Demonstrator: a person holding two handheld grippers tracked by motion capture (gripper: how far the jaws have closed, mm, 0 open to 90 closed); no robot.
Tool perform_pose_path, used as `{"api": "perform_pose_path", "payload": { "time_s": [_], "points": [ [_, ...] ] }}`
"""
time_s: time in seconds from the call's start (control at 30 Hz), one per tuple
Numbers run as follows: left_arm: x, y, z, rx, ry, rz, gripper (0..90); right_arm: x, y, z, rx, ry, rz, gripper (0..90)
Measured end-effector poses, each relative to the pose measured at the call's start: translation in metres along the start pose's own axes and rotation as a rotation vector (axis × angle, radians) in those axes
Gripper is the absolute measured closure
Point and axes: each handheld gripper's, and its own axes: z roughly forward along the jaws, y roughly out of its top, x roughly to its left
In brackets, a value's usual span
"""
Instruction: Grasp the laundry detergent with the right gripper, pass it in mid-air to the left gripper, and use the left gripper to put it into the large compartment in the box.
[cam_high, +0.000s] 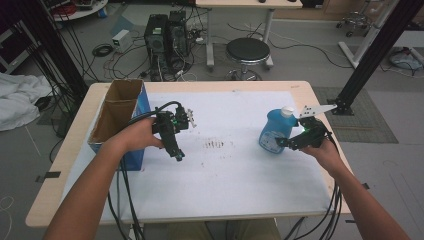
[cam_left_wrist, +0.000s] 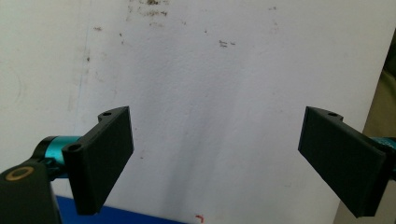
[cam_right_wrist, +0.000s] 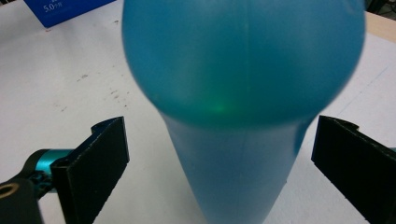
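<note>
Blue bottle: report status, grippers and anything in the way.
Right gripper open, jaws either side of blue bottle, not pressing. Left gripper open over white mat, holding nothing. Cardboard box far left, not in the way.

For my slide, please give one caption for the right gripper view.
Open jaws of the right gripper flank a blue bottle on the white table cover, not yet gripping.

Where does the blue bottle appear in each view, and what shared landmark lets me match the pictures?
High view: the blue bottle stands right of centre on the white sheet, at the right gripper.
Left gripper view: not in it.
Right gripper view: the bottle rises up the centre, between the open fingers, apart from both.
Shared landmark: the blue box, seen at the table's left, at bottom left, and at top left.
</note>
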Motion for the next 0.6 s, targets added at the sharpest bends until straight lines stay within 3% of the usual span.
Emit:
{"api": "perform_pose_path", "payload": {
  "time_s": [0.6],
  "points": [
    [0.0016,0.0003,0.0022,0.005,-0.003,-0.004,10.3,-0.0023,-0.0074,0.0099,-0.075,0.003,-0.007,6.1]
  ]
}}
